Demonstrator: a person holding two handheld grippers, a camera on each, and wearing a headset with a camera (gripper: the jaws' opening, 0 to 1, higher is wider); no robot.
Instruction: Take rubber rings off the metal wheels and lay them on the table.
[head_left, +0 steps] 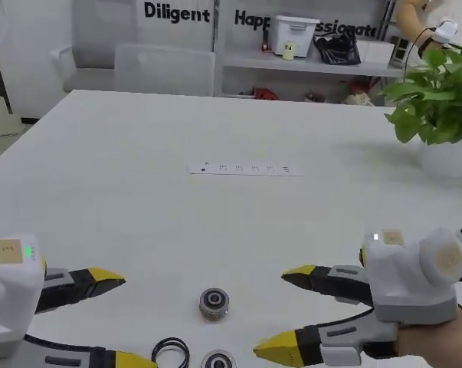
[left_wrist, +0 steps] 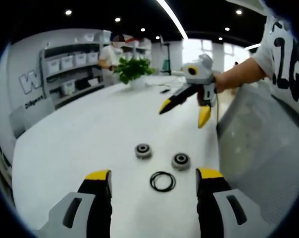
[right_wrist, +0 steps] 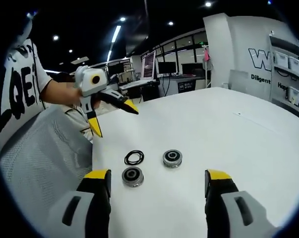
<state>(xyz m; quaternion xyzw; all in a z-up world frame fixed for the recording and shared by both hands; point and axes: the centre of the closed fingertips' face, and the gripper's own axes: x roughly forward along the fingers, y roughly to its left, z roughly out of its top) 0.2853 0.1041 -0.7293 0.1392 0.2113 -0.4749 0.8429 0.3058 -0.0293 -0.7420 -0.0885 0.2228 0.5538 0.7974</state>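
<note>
Head view first: the left tool (head_left: pixel 119 318) hangs just above the worktop (head_left: pixel 139 153), jaws spread wide, nothing between them. The right tool (head_left: pixel 280 310) mirrors it, jaws just as wide and bare, tips pointing inward at its partner. Between the two sets of tips stands one metal wheel (head_left: pixel 214 303). A second wheel (head_left: pixel 217 359) sits nearer the person, and just beside it, on the left tool's side, loose rubber rings (head_left: pixel 170 351) lie flat on the worktop. So some rings look to be off, I'd say. The metal wheel shows dark bands, likely rings to pull, though it's too small to be sure. Next move calls for one tool to pin that wheel while the other hooks a tip under a band. Both tools are held low, level, angled toward each other. Well beyond them: a power strip (head_left: pixel 246 169) and a potted plant (head_left: pixel 437 100).
</note>
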